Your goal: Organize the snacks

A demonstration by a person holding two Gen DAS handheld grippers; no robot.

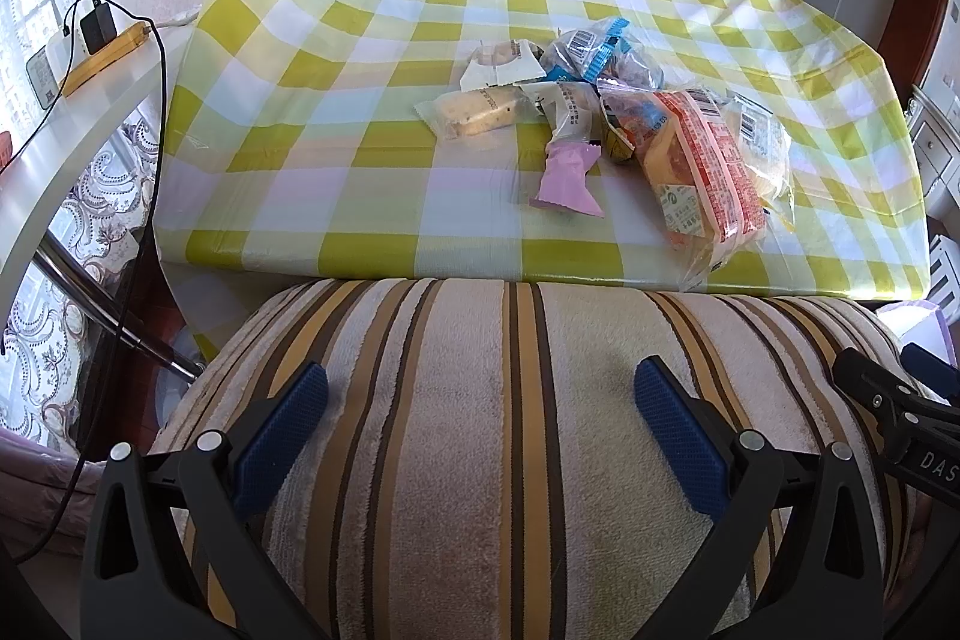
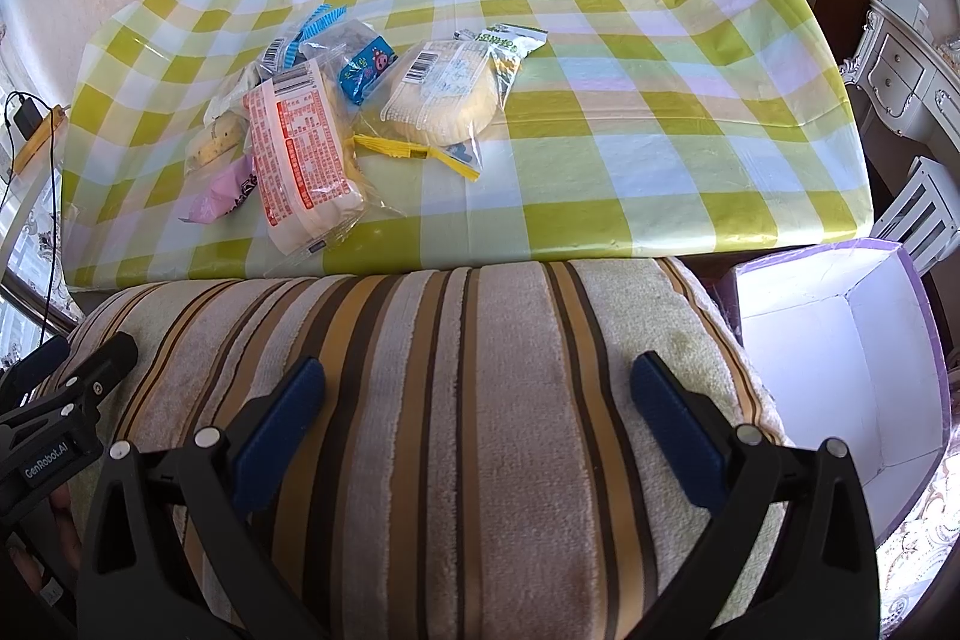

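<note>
Snack packets (image 2: pixel 312 124) heaped on the green-checked tablecloth (image 1: pixel 372 160), orange-printed bread pack (image 2: pixel 297 148) nearest, round pastry bag (image 2: pixel 444 100) beside. Left gripper (image 1: pixel 480 400) and right gripper (image 2: pixel 477 394) both spread wide, empty, over the striped cushion (image 2: pixel 480 430). White-lined box (image 2: pixel 840 370) at right, beside cushion.

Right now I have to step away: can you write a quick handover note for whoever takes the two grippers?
Left gripper: open, empty, over the striped cushion.
Right gripper: open, empty, over the same cushion.
Snacks: all in a loose pile on the checked tablecloth, including the red-printed packet, the round pale bread pack and the pink packet.
White box: empty, to the right beside the cushion, below the table edge.
Done: nothing sorted yet.
Left: likely move every snack into the box.
</note>
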